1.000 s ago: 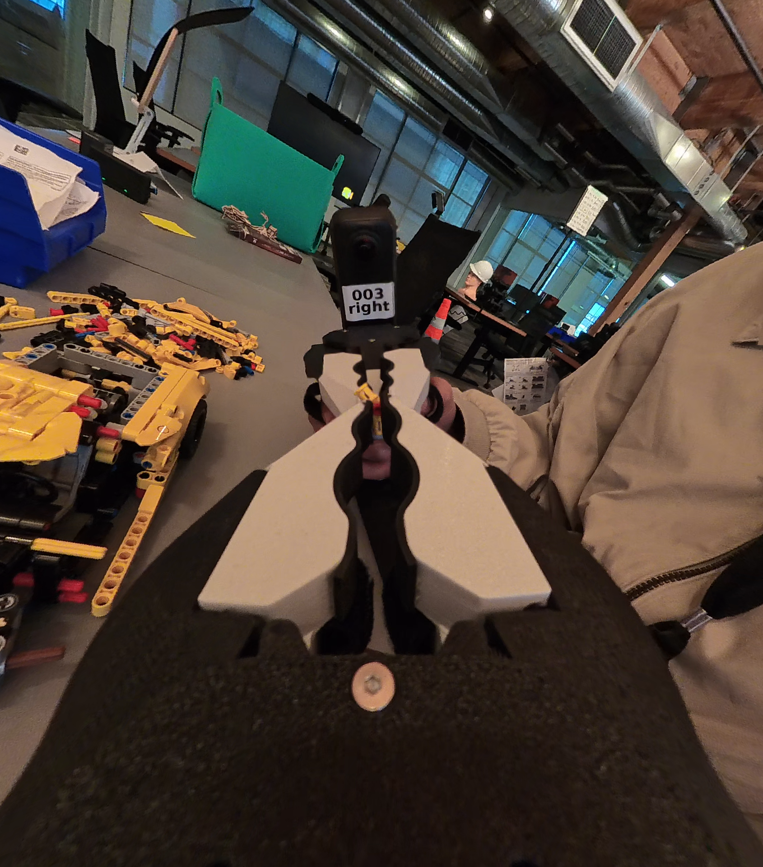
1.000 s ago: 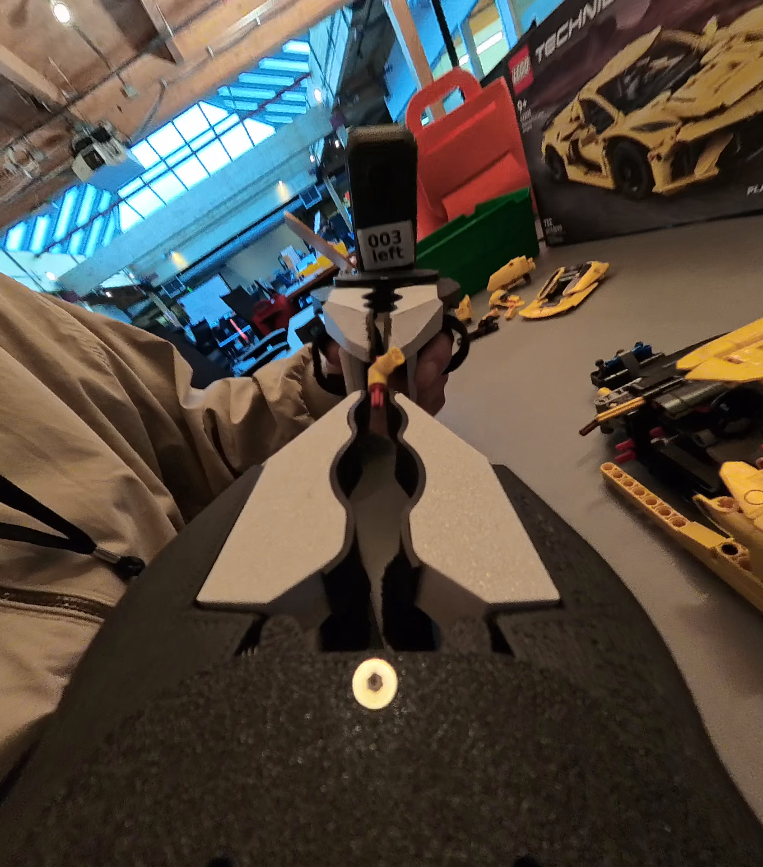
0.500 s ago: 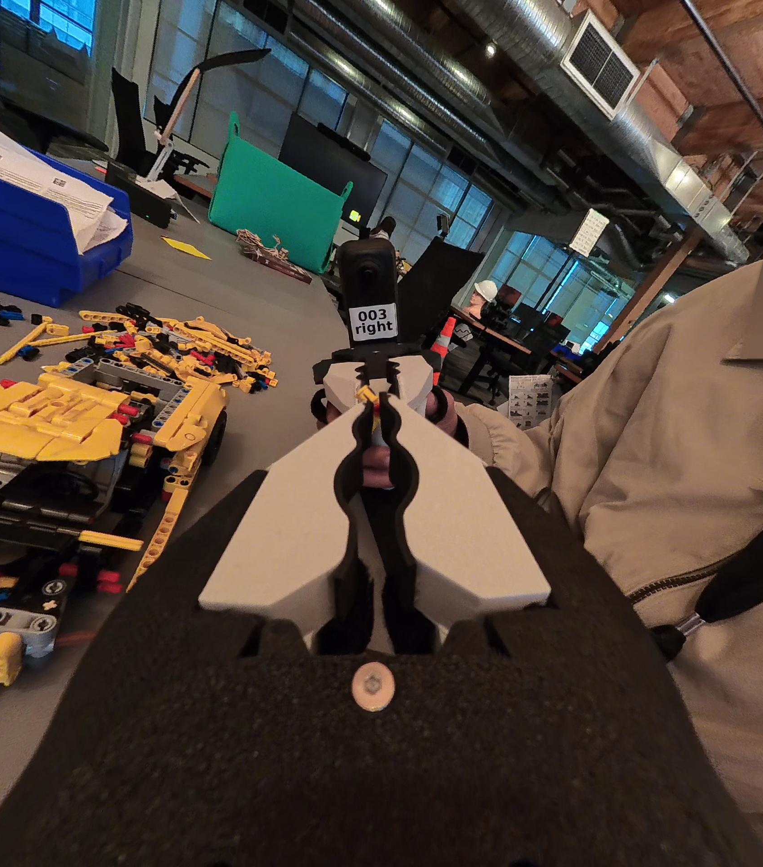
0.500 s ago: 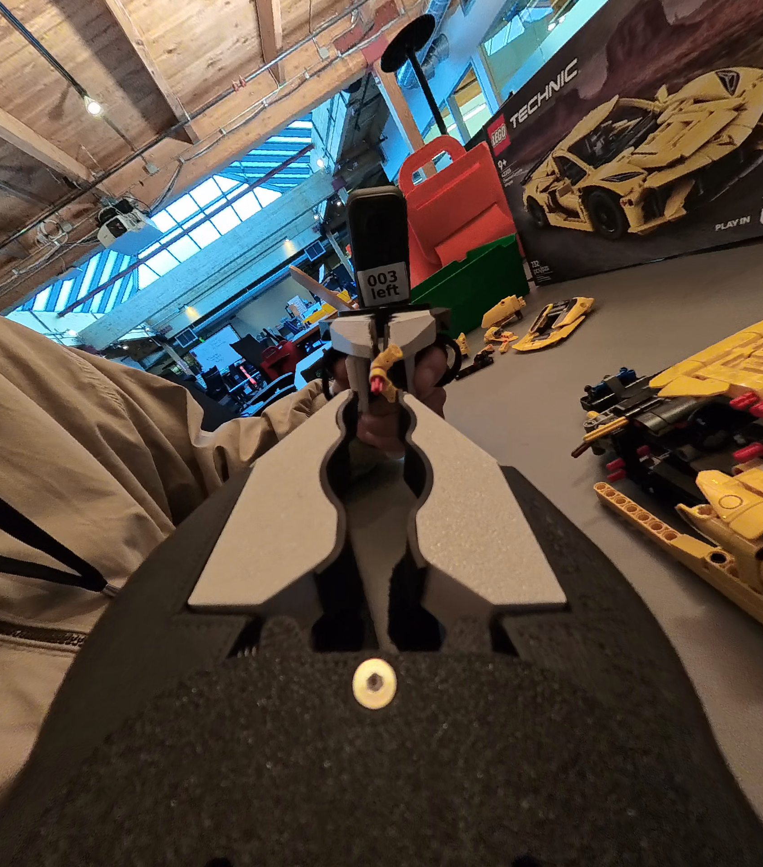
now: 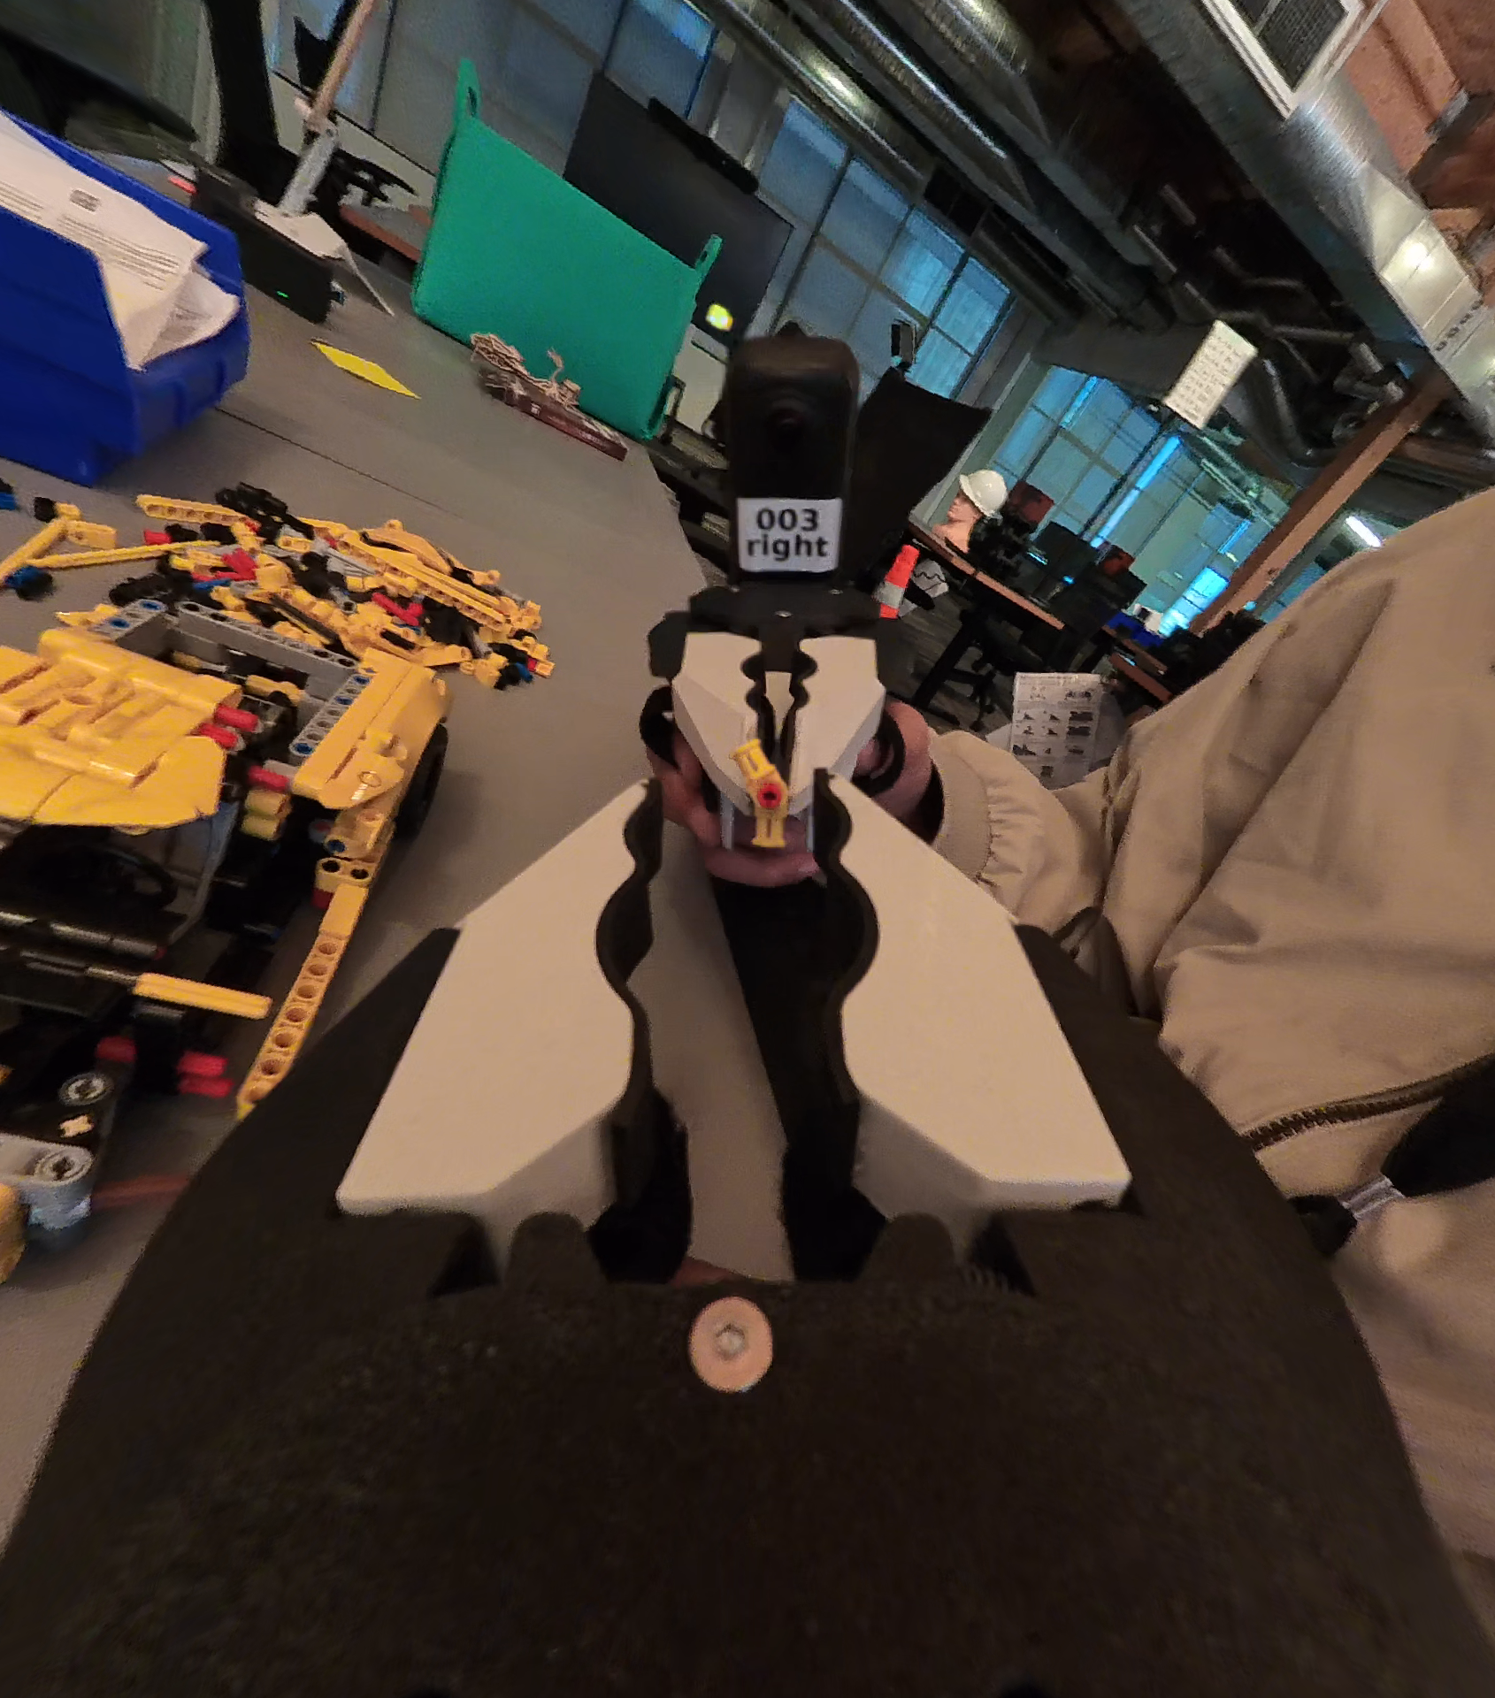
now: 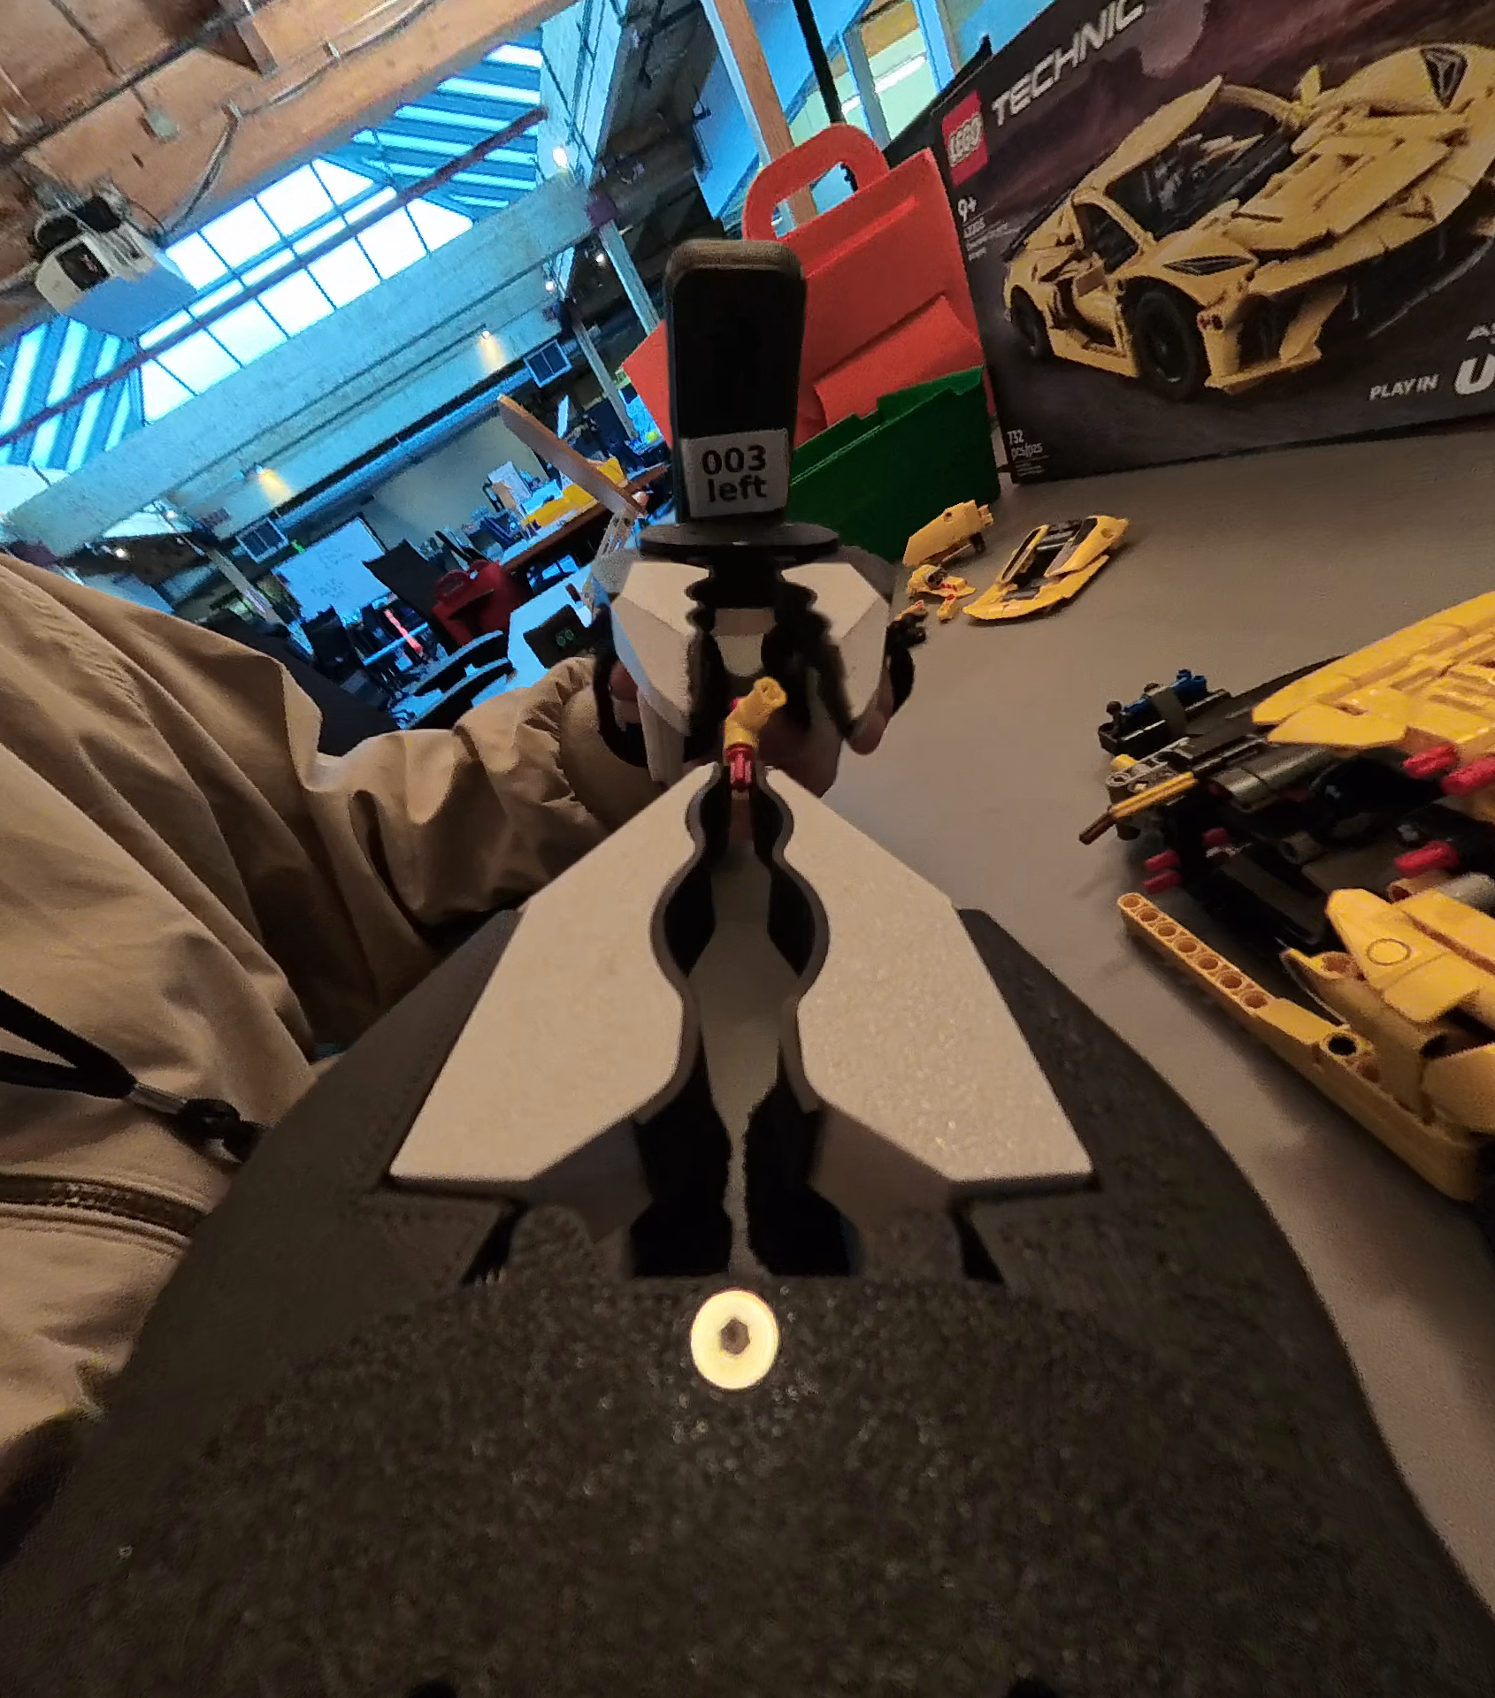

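Note:
My two grippers face each other tip to tip above the grey table (image 5: 532, 515). My right gripper (image 6: 739, 786) is shut on a small yellow connector piece with a red pin (image 6: 746, 735). From the left wrist view that piece (image 5: 760, 781) sticks out of the right gripper's (image 5: 767, 804) tips. My left gripper (image 5: 735, 809) is open, its fingers (image 5: 542, 1011) spread either side of the piece without touching it. It also shows open in the right wrist view (image 6: 758, 735). A partly built yellow and black brick car (image 5: 82, 753) sits on the table beside them.
Loose yellow, black and red parts (image 5: 339, 588) lie behind the car (image 6: 1415, 735). A blue bin with papers (image 5: 36, 303) and a green folder (image 5: 551, 257) stand farther back. A printed set box (image 6: 1277, 211), a red bag (image 6: 863, 276), a green bin (image 6: 900, 469) and yellow panels (image 6: 1047, 560) stand opposite. A person's beige jacket (image 5: 1323, 873) is close. Both grippers' tips are close together, under 4 cm apart.
My left gripper has opened and let go of the small yellow piece. The right gripper keeps hold of it. The two grippers have drawn slightly apart.

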A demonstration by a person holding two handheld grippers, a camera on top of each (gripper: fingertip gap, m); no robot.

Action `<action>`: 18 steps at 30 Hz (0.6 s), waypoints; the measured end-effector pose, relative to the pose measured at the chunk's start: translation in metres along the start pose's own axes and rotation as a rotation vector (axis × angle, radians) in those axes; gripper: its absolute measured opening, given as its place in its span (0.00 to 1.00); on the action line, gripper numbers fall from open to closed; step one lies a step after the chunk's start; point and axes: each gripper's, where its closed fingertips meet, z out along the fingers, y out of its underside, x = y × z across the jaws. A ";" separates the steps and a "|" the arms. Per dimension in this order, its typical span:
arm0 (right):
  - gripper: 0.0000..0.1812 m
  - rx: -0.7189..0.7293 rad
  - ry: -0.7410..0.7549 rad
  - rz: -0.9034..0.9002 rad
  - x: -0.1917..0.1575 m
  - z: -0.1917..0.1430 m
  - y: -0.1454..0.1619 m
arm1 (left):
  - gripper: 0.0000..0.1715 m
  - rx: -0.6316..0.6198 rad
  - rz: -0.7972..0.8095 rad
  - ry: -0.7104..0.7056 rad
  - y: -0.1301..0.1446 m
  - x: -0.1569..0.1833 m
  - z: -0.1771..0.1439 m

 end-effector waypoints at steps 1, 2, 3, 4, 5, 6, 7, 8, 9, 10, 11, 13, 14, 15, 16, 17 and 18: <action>0.01 -0.011 0.001 -0.014 -0.001 0.001 0.002 | 0.14 -0.010 0.003 0.013 0.002 0.002 0.001; 0.01 -0.030 0.019 -0.023 0.001 0.002 0.005 | 0.10 -0.021 0.006 0.017 0.004 0.003 0.002; 0.01 -0.040 0.031 -0.035 0.002 0.003 0.006 | 0.08 -0.040 0.010 0.021 0.007 0.004 0.003; 0.01 -0.049 0.031 -0.041 0.002 0.004 0.008 | 0.07 -0.053 0.013 0.014 0.010 0.003 0.004; 0.01 -0.059 0.039 -0.046 0.003 0.005 0.009 | 0.05 -0.057 0.013 0.021 0.011 0.004 0.005; 0.01 -0.060 0.043 -0.045 0.003 0.004 0.009 | 0.04 -0.060 0.009 0.019 0.011 0.004 0.005; 0.01 -0.057 0.052 -0.042 0.005 0.004 0.008 | 0.04 -0.062 0.010 0.011 0.011 0.002 0.005; 0.01 -0.054 0.069 -0.049 0.007 0.003 0.007 | 0.04 -0.060 0.009 -0.002 0.011 0.000 0.005; 0.01 -0.045 0.074 -0.057 0.007 0.002 0.006 | 0.05 -0.053 0.008 -0.006 0.010 -0.001 0.005; 0.01 -0.043 0.064 -0.055 0.006 0.002 0.006 | 0.06 -0.050 0.004 -0.001 0.009 0.000 0.005; 0.01 -0.054 0.059 -0.046 0.006 0.003 0.008 | 0.05 -0.058 0.000 0.008 0.011 0.001 0.005; 0.01 -0.058 0.052 -0.048 0.005 0.003 0.008 | 0.04 -0.058 0.010 0.020 0.012 0.003 0.004; 0.01 -0.057 0.048 -0.051 0.004 0.003 0.008 | 0.04 -0.056 0.013 0.026 0.012 0.004 0.004; 0.01 -0.061 0.052 -0.049 0.005 0.003 0.008 | 0.04 -0.063 0.013 0.023 0.012 0.004 0.005; 0.01 -0.065 0.052 -0.041 0.006 0.003 0.009 | 0.04 -0.071 0.019 0.017 0.013 0.003 0.004; 0.01 -0.065 0.045 -0.027 0.005 0.003 0.009 | 0.04 -0.078 0.045 0.011 0.013 0.003 0.004; 0.01 -0.057 0.037 -0.025 0.005 0.002 0.007 | 0.03 -0.084 0.086 -0.002 0.012 0.003 0.003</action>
